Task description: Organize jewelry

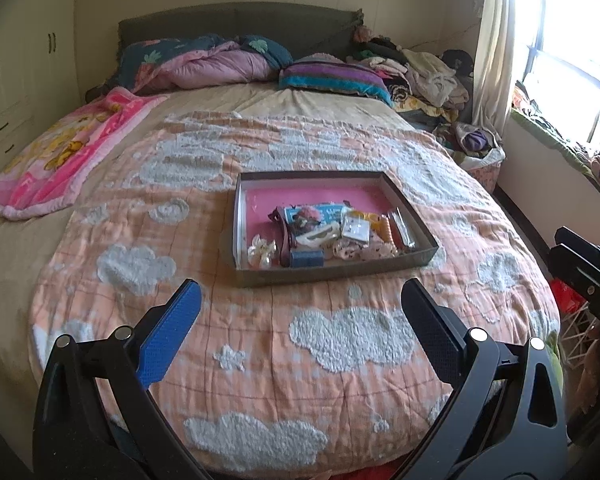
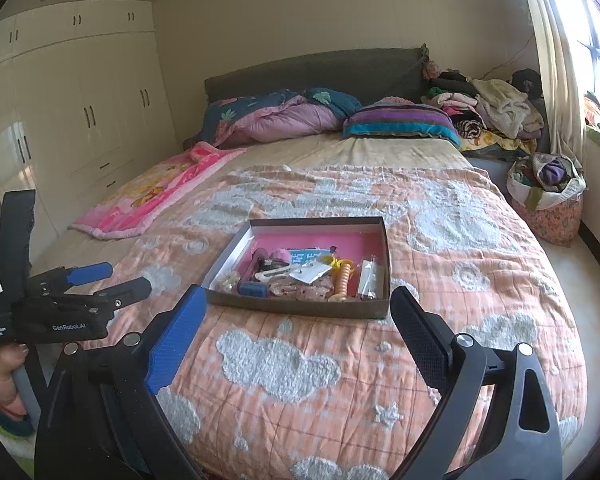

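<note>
On the bed point(image 1: 180, 360), atop an orange quilt point(image 2: 340, 400) patterned with white clouds, sits a shallow cardboard tray point(image 1: 340, 274) with a pink floor. Its long axis runs across the bed, roughly parallel to the headboard point(image 2: 320, 70). Jewelry and hair accessories point(image 1: 332, 232) are heaped in the half nearer the cameras; the far half is bare pink. Most pieces overlap and are too small to identify, though a blue box point(image 1: 307, 258), a pale flower-shaped clip point(image 1: 262, 250) and an orange coiled item point(image 2: 342, 280) stand out. The tray's near wall hides the lowest edges of the pile. Both grippers hover short of the tray, empty. The left gripper point(image 1: 300, 312) has its fingers spread wide; so does the right gripper point(image 2: 298, 324). The right view also shows the left gripper from the side, a hand point(image 2: 4, 376) partly cut off at the frame edge.
</note>
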`<control>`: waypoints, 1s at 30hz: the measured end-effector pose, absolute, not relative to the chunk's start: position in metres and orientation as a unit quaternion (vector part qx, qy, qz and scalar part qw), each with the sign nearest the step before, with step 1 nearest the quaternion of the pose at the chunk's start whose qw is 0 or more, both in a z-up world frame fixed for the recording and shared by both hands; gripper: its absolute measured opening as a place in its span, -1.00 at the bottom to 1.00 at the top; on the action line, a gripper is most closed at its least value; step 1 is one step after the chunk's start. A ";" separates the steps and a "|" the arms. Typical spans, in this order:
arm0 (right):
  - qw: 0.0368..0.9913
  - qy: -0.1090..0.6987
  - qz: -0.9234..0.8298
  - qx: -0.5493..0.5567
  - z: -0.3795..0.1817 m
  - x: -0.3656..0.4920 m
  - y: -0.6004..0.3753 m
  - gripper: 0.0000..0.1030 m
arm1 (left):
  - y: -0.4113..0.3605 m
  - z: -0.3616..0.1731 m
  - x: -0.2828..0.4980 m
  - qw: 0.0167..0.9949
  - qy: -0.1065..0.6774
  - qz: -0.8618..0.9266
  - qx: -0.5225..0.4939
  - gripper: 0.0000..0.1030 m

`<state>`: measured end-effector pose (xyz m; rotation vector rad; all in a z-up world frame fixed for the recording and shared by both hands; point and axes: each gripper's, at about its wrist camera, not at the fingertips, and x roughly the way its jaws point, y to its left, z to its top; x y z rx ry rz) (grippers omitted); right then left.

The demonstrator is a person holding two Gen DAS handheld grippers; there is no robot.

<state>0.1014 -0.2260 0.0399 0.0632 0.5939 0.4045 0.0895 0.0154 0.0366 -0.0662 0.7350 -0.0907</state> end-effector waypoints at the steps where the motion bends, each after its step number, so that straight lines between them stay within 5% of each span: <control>1: 0.935 0.291 0.198 0.031 0.039 0.101 -0.226 0.80 | 0.015 0.034 0.089 0.930 0.362 -0.044 -0.032 0.82; 30: 0.938 0.306 0.160 0.020 -0.039 0.079 -0.225 0.80 | 0.013 -0.040 0.072 0.925 0.378 -0.033 -0.029 0.82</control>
